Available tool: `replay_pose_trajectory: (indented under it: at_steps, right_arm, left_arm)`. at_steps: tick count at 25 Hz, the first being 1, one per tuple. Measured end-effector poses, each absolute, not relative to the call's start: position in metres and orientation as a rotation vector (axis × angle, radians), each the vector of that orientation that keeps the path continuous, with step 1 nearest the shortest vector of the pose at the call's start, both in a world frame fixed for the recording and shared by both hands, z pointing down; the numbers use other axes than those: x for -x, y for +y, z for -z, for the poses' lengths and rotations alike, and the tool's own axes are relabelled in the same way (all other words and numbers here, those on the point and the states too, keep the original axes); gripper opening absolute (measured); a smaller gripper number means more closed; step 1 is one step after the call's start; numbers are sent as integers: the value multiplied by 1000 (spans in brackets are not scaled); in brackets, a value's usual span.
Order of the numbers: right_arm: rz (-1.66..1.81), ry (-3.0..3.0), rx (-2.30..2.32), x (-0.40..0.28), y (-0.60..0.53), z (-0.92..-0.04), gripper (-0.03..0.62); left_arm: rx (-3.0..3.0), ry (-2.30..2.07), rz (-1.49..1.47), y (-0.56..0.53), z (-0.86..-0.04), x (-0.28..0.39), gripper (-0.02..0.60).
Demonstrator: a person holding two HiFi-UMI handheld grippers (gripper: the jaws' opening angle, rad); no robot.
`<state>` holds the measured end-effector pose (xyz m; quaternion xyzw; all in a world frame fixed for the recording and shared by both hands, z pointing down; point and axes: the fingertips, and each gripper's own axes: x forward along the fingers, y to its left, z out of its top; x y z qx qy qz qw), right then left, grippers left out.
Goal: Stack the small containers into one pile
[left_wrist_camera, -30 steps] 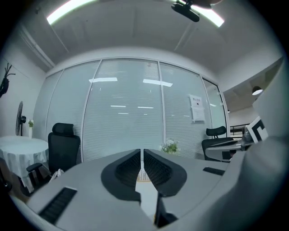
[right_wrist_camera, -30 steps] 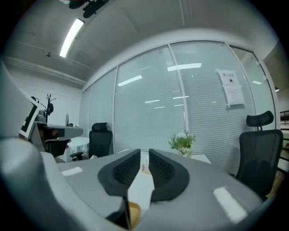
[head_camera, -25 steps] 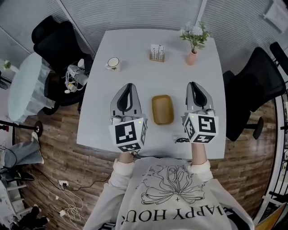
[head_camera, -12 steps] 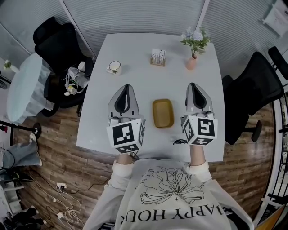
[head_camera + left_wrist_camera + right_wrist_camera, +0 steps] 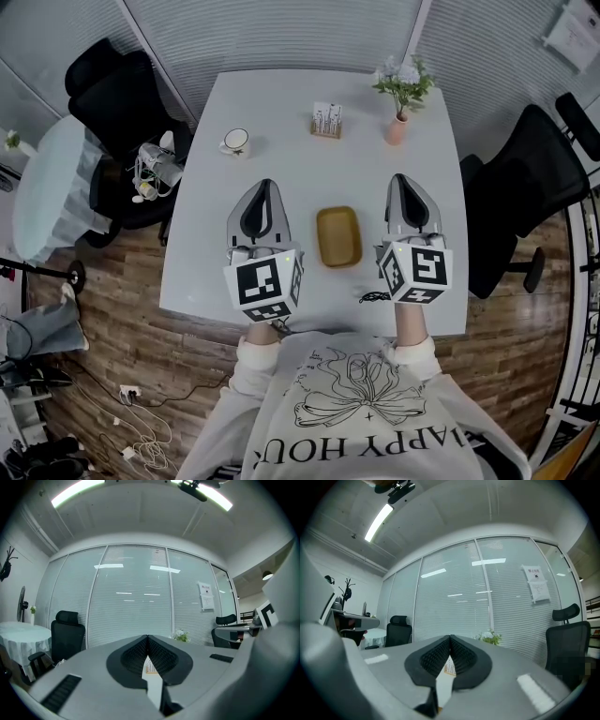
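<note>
A mustard-yellow rectangular container (image 5: 338,236) lies on the white table (image 5: 309,178), near the front edge. I cannot tell whether others are nested inside it. My left gripper (image 5: 266,185) rests just left of it, jaws shut with nothing between them. My right gripper (image 5: 401,179) rests just right of it, also shut and empty. In the left gripper view the left gripper (image 5: 147,637) shows its dark pads pressed together, aimed at the far glass wall. The right gripper (image 5: 450,637) looks the same in the right gripper view. Neither gripper view shows the container.
At the back of the table stand a white cup (image 5: 236,141), a small card holder (image 5: 326,120) and a pink vase with flowers (image 5: 398,127). A small black item (image 5: 375,296) lies by the front edge. Black office chairs (image 5: 520,187) flank the table.
The head view has shifted slightly. Both grippers stay beside the container, with no visible movement of the container.
</note>
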<state>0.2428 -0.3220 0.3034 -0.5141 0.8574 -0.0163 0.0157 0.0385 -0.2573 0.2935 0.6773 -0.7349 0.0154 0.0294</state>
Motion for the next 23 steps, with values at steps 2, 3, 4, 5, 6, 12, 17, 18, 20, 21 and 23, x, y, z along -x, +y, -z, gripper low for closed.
replay_pose_trajectory:
  at_steps: [2,3,4,5,6,12,17,18,20,21,23]
  right_arm:
    - [57,2659,1609,-244,-324,-304,11]
    - [62,2656,1612,-245,-325,-305,11]
    - [66,2655,1615,-245,-326,-305,11]
    - [68,2655,1617,-246,-326,-306,11]
    - [69,2654,1618,-246,-326,-306,11]
    - [82,2649,1633,-250,-326,-307,11]
    - [88,2641,1643,-254,-327,-307,11]
    - [91,2639,1645,-254,-327,-307,12]
    - [98,2636,1649,-256,-328,-308,11]
    - [101,2635,1651,-256,-328,-308,11]
    - [104,2632,1656,-258,-328,-309,12]
  left_arm:
    - [-2090,-2264,-51,-259,-294,-39,6]
    - [-2090,-2264,-52,-260,-294,-39,6]
    - [-2089,-2265,-53,-260,-294,-39,6]
    - [-2089,-2266,-55,-260,-294,-39,7]
    - [-2088,-2266,-56,-259,-294,-39,6]
    - [-2090,-2266,-63,-258,-293,-40,6]
    - [-2094,-2251,-61,-259,-295,-42,6]
    - [-2094,-2248,-60,-259,-295,-43,6]
    - [-2097,-2242,-59,-259,-295,-44,7]
    - [-2099,-2239,-58,-259,-295,-44,6]
    - [-2103,-2236,-58,-259,-295,-46,7]
